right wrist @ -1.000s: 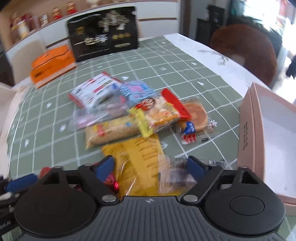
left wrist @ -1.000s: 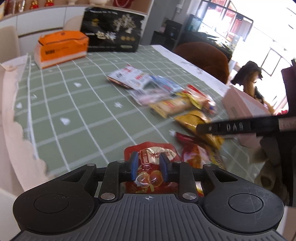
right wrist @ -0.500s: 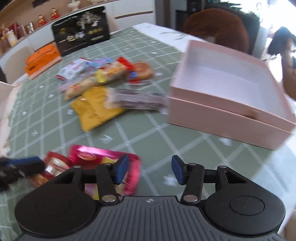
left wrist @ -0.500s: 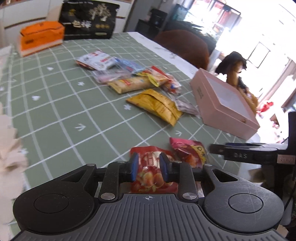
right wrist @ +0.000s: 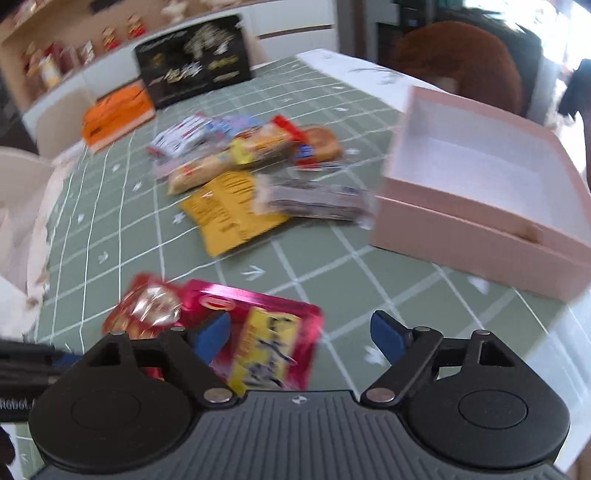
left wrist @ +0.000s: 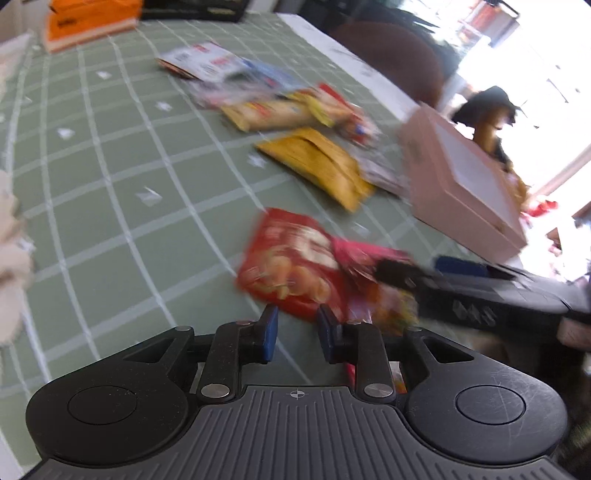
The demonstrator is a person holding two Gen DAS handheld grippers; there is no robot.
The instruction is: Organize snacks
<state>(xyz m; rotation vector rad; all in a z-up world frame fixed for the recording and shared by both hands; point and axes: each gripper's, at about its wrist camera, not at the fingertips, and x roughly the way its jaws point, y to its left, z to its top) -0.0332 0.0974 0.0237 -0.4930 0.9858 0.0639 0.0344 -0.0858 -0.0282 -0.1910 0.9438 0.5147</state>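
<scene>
you're in a home dining room. the table [right wrist: 332,266] wears a green grid tablecloth, a brown upholstered chair [right wrist: 461,62] is pulled up to its far edge, and white cabinets [right wrist: 295,26] run along the back wall under a shelf of small red figurines [right wrist: 110,35]. bright windows [left wrist: 546,85] light the right side.

Green grid table [right wrist: 332,258], snack packets [right wrist: 229,214], pink box [right wrist: 480,229]
</scene>
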